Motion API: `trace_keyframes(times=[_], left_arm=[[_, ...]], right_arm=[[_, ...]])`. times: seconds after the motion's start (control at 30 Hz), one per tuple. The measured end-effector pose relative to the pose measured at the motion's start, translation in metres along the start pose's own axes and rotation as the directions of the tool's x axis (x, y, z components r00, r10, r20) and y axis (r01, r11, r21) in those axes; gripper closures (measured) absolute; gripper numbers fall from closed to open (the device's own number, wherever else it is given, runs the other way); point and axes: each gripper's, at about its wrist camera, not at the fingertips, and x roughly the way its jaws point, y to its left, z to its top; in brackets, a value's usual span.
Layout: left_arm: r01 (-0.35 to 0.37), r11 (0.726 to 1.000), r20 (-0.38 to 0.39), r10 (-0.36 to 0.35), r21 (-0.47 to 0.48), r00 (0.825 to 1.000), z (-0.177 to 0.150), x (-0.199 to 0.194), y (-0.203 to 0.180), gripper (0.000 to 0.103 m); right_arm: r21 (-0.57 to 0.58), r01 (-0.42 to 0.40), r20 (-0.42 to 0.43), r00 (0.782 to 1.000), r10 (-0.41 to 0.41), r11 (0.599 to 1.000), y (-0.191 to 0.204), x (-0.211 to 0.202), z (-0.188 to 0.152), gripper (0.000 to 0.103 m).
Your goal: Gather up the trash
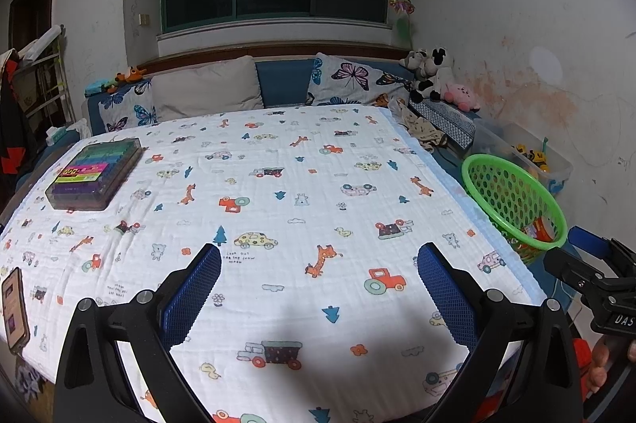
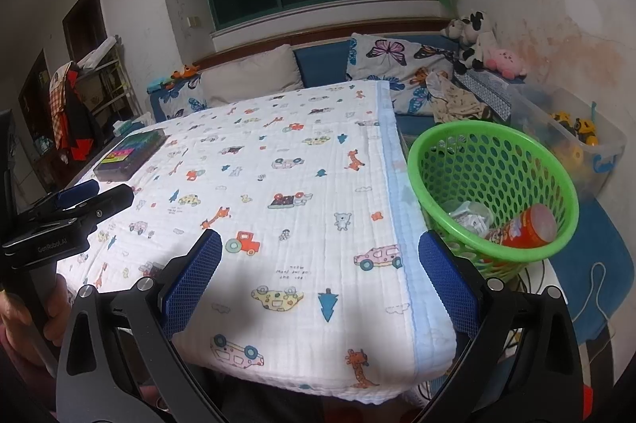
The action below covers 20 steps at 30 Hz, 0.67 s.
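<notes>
Cartoon-print white cloth-covered desk [image 2: 278,164]: cleared. Red cylindrical snack can [image 2: 524,228] is held in green perforated plastic basket [image 2: 437,144]. Left tongs [image 1: 318,288], right tongs [image 2: 320,278]: wide apart, empty. Risk: tilted basket tipped if knocked.

Both claws, left [image 1: 319,288] and right [image 2: 320,274], gape (empty).

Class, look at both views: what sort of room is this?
Probably a child's bedroom or playroom: a table under a cartoon-print blanket, stuffed toys by butterfly-print pillows, and a clear bin of toy vehicles.
</notes>
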Motion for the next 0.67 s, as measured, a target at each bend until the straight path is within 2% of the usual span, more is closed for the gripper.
trace_keyframes(times=[0.67], left_arm=[[-0.001, 1.0, -0.012, 0.001, -0.004, 1.0, -0.004, 0.0054, -0.0004, 0.007]], right_arm=[[0.005, -0.006, -0.014, 1.0, 0.006, 1.0, -0.0011, 0.0062, -0.0022, 0.005]])
